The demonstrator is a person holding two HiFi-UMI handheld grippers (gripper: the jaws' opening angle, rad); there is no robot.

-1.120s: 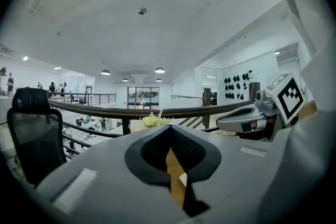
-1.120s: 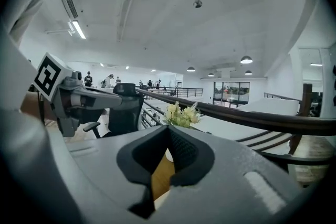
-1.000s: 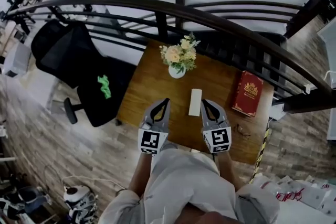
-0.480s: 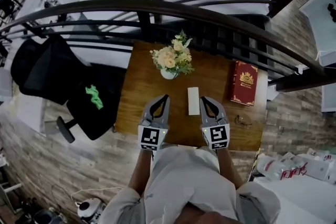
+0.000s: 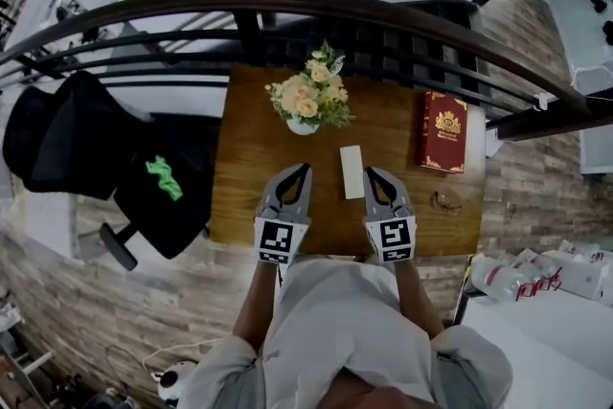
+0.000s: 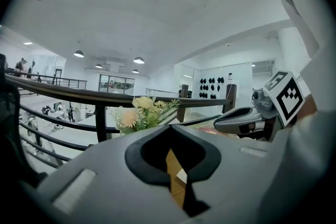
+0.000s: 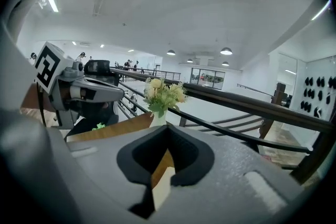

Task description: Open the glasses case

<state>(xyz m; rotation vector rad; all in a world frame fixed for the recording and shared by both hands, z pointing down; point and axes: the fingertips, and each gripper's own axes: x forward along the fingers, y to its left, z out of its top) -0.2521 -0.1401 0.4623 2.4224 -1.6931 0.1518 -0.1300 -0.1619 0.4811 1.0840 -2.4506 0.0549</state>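
The left gripper [image 5: 303, 170] hangs just left of the white glasses case [image 5: 351, 171] on the table [image 5: 244, 177], the right gripper [image 5: 371, 172] just right of it. Both have their jaws pinched together and hold nothing.

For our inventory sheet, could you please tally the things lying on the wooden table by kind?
Vase of flowers: 1
White glasses case: 1
Red book: 1
Pair of glasses: 1
Total: 4

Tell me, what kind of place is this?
Probably a balcony level inside a big, bright hall, maybe an office. A wooden table stands by a dark railing, with a black office chair beside it.
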